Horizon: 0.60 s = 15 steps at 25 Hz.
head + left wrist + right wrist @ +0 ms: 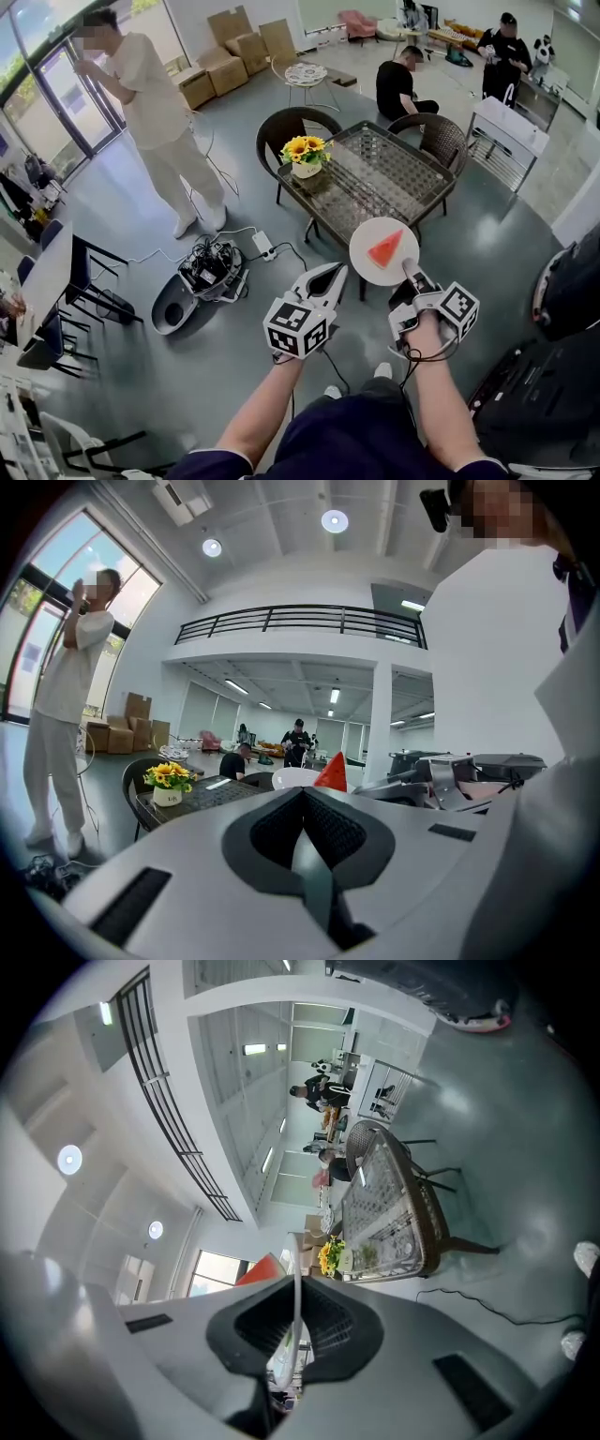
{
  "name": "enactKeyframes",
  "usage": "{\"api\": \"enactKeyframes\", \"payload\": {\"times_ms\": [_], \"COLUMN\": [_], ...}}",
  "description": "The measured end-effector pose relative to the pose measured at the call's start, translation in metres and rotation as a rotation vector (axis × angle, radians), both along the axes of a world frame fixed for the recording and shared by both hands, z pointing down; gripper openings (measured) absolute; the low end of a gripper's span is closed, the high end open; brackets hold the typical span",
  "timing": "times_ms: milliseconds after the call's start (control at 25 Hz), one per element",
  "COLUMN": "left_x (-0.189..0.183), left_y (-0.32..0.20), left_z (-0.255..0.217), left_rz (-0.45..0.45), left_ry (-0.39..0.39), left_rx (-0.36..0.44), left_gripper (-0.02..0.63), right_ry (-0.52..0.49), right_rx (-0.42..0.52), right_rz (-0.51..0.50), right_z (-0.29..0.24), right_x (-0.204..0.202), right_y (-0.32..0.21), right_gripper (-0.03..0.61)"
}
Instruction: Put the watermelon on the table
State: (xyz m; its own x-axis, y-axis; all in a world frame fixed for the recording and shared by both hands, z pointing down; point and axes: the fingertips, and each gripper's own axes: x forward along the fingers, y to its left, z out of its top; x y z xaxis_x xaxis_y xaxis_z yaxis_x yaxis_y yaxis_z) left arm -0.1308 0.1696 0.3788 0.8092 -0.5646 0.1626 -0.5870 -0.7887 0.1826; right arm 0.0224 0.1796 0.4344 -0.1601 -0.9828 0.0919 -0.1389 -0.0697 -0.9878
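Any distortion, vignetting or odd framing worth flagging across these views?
Head view: even daylight, sharp, straight lines bowed near the edges. Left gripper view: heavy fisheye, dark corner vignette. Right gripper view: rolled sideways, same fisheye, plate seen edge-on as a thin line.

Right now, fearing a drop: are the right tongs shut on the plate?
Shut: the right tongs grip the white plate at its rim; the watermelon lies on it.

- We see a glass-topped table (394,169) on a grey floor (112,211).
- Dark wicker chairs (291,127) stand at the table's far side.
- Cardboard boxes (234,52) and glass doors (56,84) lie well left of it.
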Motion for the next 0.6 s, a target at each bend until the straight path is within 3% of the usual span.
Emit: {"api": "enactKeyframes", "payload": {"times_ms": [600], "left_x": [0.065], "left_y": [-0.035], "left_z": [0.003], "left_rz": [-0.085], "left_ry": [-0.042], "left_rx": [-0.003], "left_gripper": [0.003], "right_ry": [0.028], "right_rx": [-0.001], "right_rz": [-0.097], "right_z": [-0.001], "right_x": [0.066], "right_y": [-0.048], "right_gripper": [0.014]}}
